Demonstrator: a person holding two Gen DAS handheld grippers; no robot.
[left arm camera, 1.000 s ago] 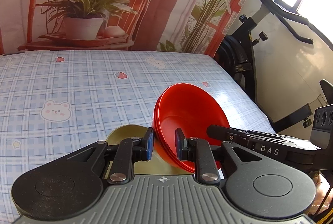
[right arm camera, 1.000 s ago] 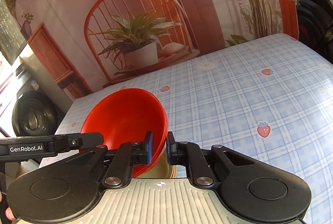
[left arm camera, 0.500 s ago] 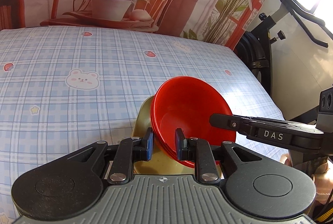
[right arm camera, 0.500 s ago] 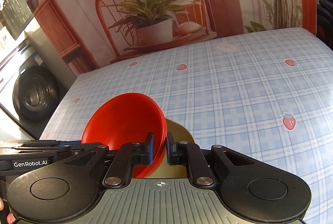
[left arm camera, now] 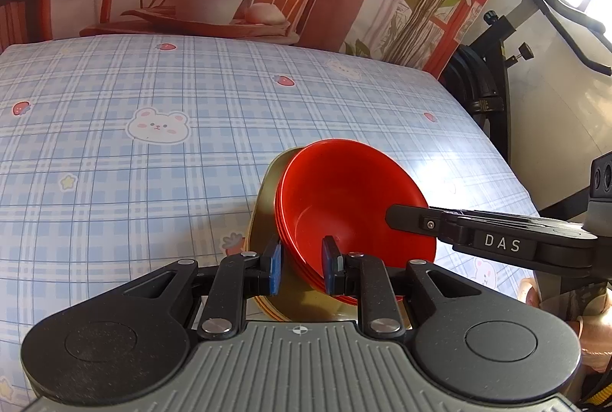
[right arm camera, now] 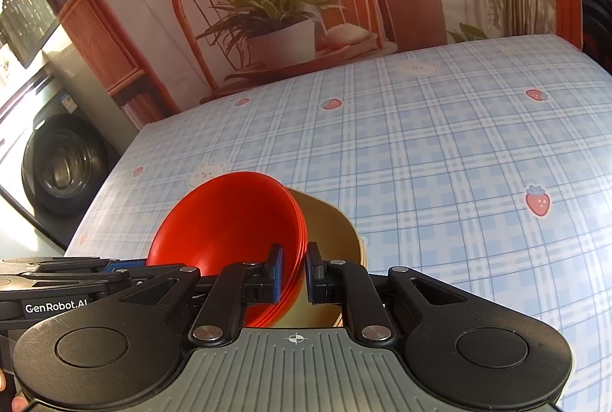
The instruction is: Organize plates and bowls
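Item: stack of red bowls point(left arm camera: 344, 205), several nested together to judge by the rims showing along the edge, sitting on a gold plate point(left arm camera: 267, 205) that serves as the landmark here. The plate lies at the near edge of the table point(left arm camera: 134, 159), on its blue plaid cloth printed with bears and strawberries; whether the plate rests flat or is lifted with the bowls I cannot tell. Left gripper point(left arm camera: 300, 268): jaws nearly closed, blue pads pinched on the bowl rim at the plate's left side. Right gripper point(right arm camera: 294, 272): likewise nearly closed, clamped on the rim at the plate's right side, so the stack is held from two opposite sides and tips toward each camera. Handling, as a judgement: glossy and thin-walled, probably light plastic or melamine, stiff enough to take a rim pinch, slick under the pads, and prone to slide apart or skate off the smooth plate if tilted. Best hold: rims of all nested bowls together, opposite sides, kept level. Beyond the plate: printed backdrop with a potted plant point(right arm camera: 275, 14).
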